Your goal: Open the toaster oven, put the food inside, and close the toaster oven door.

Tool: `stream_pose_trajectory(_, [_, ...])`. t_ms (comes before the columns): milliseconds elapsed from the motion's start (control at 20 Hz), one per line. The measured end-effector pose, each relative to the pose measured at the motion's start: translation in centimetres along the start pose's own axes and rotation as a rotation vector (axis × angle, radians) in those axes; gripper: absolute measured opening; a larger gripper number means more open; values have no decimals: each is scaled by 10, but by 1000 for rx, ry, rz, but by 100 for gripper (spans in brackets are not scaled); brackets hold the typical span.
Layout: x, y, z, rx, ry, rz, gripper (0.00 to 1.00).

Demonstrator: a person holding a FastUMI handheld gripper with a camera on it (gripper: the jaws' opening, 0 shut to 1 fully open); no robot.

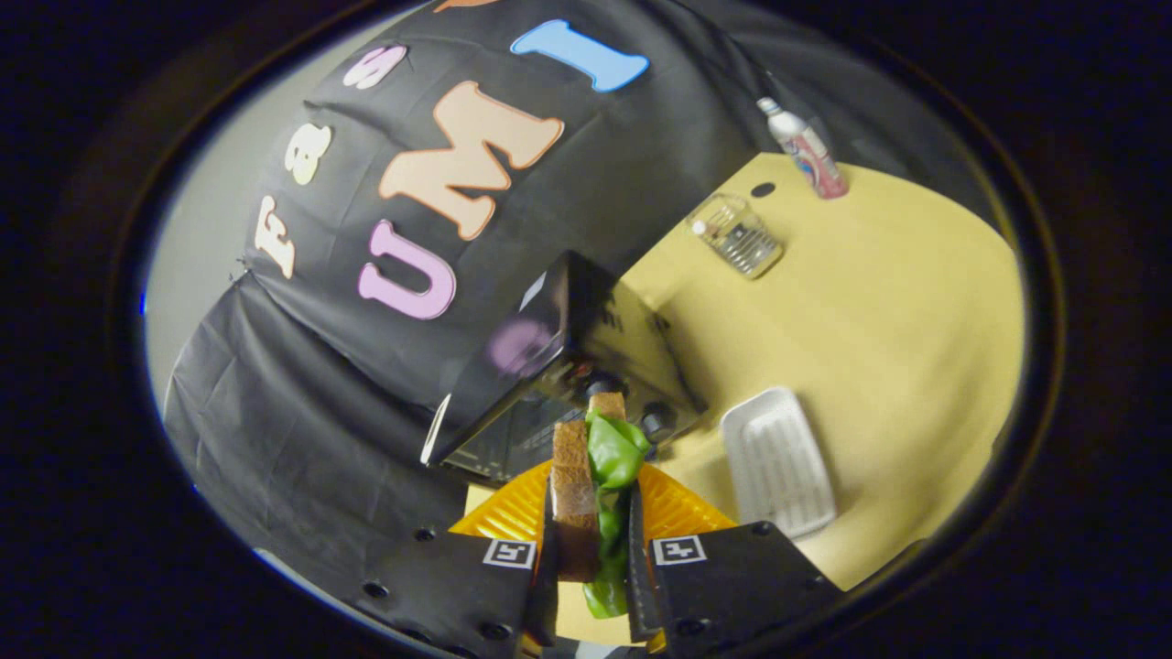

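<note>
Green lettuce and brown bread: we have the sandwich [593,494] clamped upright between both fingers of the tool [591,558], above an orange plate [513,513]. Just beyond it along the fingers sits the black toaster oven [549,366], on the yellow desk [897,320].

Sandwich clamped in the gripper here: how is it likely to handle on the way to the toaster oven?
The sandwich looks soft: the gripper pinches bread slices with a lettuce-like green filling between, so it probably squashes under pressure. The filling bulges out above and hangs loose below, so it may slip out if tilted. It seems light, unlikely to strain the grip before reaching the toaster oven.
</note>
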State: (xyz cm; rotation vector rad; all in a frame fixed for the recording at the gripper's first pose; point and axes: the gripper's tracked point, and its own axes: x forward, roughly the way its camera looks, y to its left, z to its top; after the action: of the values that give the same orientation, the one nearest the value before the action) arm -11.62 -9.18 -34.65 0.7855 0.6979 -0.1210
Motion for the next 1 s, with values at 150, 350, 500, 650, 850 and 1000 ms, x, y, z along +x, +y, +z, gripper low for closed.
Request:
stream_pose_trajectory(150, [20, 22, -32, 25, 65, 27, 32])
stream_pose_trajectory(350, [47, 49, -60, 58, 101, 77, 32])
stream_pose_trajectory(500, [69, 64, -73, 92, 109, 106, 32])
stream_pose_trajectory(650, [97, 70, -75, 135, 97, 120, 32])
stream_pose_trajectory(850, [132, 76, -60, 195, 31, 147, 32])
stream_pose_trajectory(1000, [161, 72, -46, 233, -28, 160, 32])
